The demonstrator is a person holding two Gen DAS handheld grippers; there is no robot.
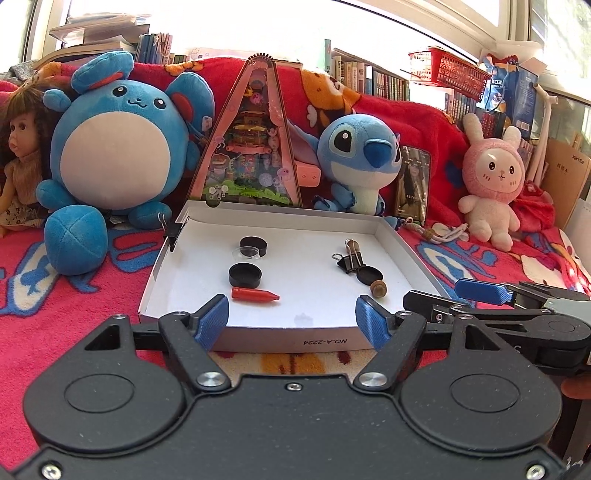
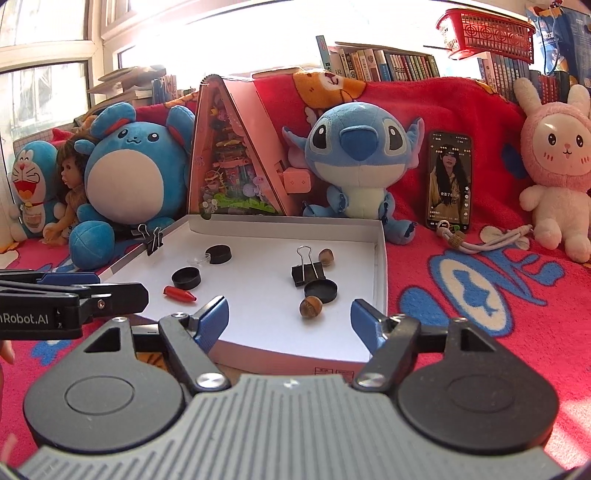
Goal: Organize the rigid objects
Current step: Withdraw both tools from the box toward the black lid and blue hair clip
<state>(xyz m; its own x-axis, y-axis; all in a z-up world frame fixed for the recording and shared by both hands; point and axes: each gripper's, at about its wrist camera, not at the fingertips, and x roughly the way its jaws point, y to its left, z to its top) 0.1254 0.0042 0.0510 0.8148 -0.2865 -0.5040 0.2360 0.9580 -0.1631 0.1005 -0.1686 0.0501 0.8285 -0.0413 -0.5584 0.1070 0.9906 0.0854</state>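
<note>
The white box lid [image 1: 397, 236] is open from above and over its low near wall; bare floor lies down its middle between the red crayon [image 1: 255, 296] and acorn [image 1: 378, 286]; plush toys [image 1: 114, 147] block the far side.

I am working in a home — a bedroom or a child's room, by the look of it. A red fleece blanket [image 2: 461, 110] with cartoon prints covers the surface under me and rises behind. Plush toys line the far side: a round blue mouse [image 1: 114, 147], a blue alien plush [image 2: 362, 155], a pink rabbit [image 2: 557, 177] on the right, a doll [image 1: 18, 155] on the left. Behind them, rows of books [image 2: 388, 64] and a red plastic basket [image 2: 487, 31] sit below a sunlit window [image 2: 44, 44] — nothing here looks like a workplace.
</note>
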